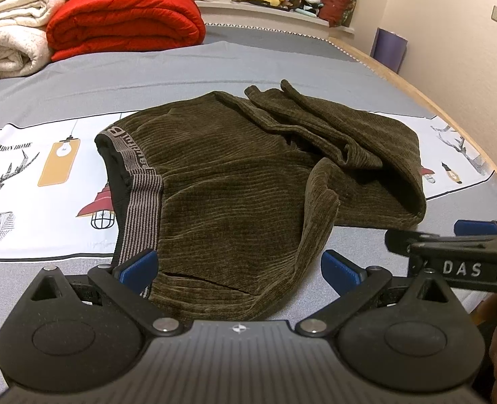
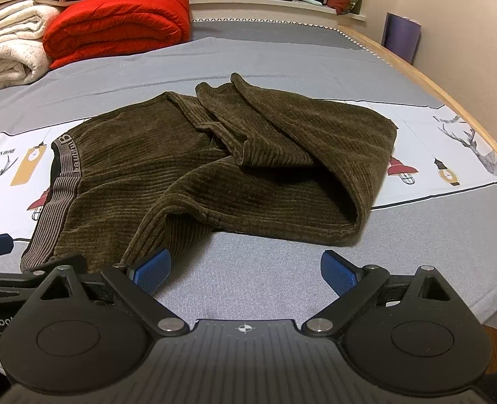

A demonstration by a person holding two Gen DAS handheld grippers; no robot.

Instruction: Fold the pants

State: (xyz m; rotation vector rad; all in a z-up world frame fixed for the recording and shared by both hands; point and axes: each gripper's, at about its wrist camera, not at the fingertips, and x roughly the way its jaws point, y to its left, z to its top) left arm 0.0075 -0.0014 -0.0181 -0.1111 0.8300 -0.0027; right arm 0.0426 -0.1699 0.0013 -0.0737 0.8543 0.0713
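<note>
Jaws of both grippers stand spread, empty. Left gripper [image 1: 240, 267] straddles the near hem of the pants [image 1: 248, 175] on the bed [image 1: 214, 64]; right gripper [image 2: 245, 269] sits just right of that hem. Long axis runs crosswise ahead; left is nearer.

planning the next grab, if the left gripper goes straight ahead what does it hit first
The left gripper, fingers open, would likely meet the near hem of the olive corduroy pants first; that fabric already lies between its fingers, beside the striped waistband.

Your pants [image 1: 241, 175] lie on the bed [image 1: 214, 64] before you; folded blankets [image 1: 123, 17] sit behind, to the left.
</note>
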